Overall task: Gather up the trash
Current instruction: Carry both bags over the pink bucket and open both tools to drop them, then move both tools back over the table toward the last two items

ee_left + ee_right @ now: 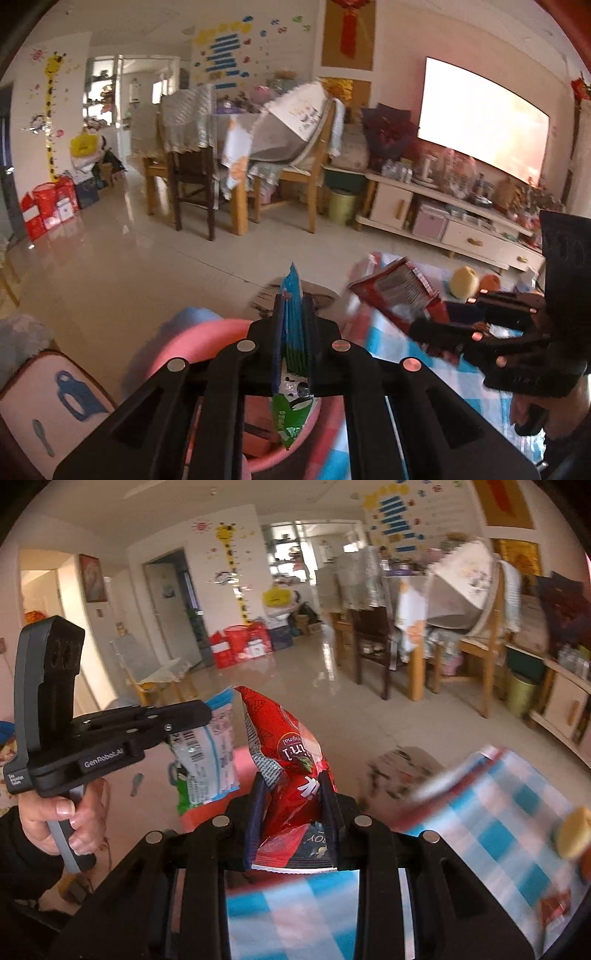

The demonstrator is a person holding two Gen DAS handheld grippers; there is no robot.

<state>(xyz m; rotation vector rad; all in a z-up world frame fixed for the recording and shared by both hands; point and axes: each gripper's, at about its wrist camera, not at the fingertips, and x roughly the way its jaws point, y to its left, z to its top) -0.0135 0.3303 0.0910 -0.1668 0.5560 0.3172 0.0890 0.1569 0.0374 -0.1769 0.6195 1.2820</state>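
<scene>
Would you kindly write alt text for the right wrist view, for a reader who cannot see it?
The right gripper pinches a crumpled red snack bag between its fingers above a blue-and-white checked cloth. At left, a hand holds the left gripper, shut on a blue-and-white wrapper.

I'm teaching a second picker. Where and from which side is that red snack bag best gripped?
Grip the red snack bag across its flat crumpled lower end, coming from below with fingers on either face, as the right gripper does; the puffy top offers less to pinch.

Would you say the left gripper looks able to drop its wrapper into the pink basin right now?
Probably yes: the left gripper, shut on the blue-green wrapper, hangs above the pink basin, with nothing between them.
</scene>
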